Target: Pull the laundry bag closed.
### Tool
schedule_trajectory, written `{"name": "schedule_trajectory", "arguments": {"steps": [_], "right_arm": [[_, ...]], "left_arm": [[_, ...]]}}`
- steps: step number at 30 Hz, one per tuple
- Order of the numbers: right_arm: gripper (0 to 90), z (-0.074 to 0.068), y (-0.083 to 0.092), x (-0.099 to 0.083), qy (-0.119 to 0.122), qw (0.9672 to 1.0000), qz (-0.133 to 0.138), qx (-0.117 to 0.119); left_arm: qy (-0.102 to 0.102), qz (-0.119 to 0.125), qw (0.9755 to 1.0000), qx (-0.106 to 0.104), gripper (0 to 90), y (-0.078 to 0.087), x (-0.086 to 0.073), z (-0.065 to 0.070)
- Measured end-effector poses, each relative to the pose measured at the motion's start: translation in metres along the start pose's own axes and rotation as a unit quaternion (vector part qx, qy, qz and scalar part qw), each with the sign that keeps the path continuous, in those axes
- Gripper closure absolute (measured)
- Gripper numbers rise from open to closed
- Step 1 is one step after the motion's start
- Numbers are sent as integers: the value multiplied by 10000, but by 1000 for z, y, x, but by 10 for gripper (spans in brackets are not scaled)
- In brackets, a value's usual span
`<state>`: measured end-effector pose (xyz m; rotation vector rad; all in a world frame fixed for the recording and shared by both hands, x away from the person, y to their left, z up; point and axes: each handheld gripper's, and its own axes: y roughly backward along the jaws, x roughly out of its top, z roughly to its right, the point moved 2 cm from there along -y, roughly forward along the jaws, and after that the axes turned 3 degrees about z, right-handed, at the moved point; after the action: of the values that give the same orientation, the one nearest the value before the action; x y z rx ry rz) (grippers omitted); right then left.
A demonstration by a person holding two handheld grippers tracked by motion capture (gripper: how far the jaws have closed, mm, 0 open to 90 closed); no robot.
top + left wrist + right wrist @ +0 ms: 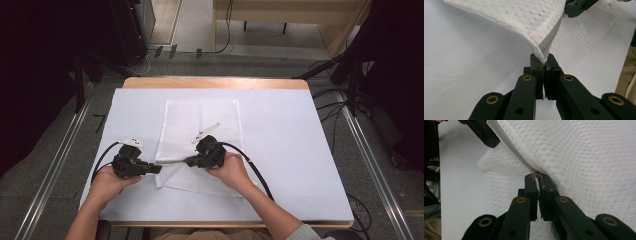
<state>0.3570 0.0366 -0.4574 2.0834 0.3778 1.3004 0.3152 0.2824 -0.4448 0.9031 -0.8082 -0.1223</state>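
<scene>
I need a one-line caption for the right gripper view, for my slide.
Right gripper shut on the zipper pull of a white mesh bag.

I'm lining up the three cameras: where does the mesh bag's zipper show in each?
High view: the zipper is a short grey line between the two grippers, low on the mesh bag.
Left gripper view: it runs up from the jaws.
Right gripper view: it slants up-left from the jaws.
Shared landmark: the pale blue table cover.
</scene>
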Motion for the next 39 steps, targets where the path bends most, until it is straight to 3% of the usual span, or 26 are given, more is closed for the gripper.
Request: {"name": "schedule_trajectory", "arguments": {"steps": [23, 39], "right_arm": [[880, 8, 17, -7, 49, 9998, -149, -144], [880, 17, 24, -18, -109, 9996, -175, -193]], "left_arm": [[28, -32, 10000, 25, 884, 0, -1, -1], [82, -48, 10000, 23, 884, 3, -4, -4]]}}
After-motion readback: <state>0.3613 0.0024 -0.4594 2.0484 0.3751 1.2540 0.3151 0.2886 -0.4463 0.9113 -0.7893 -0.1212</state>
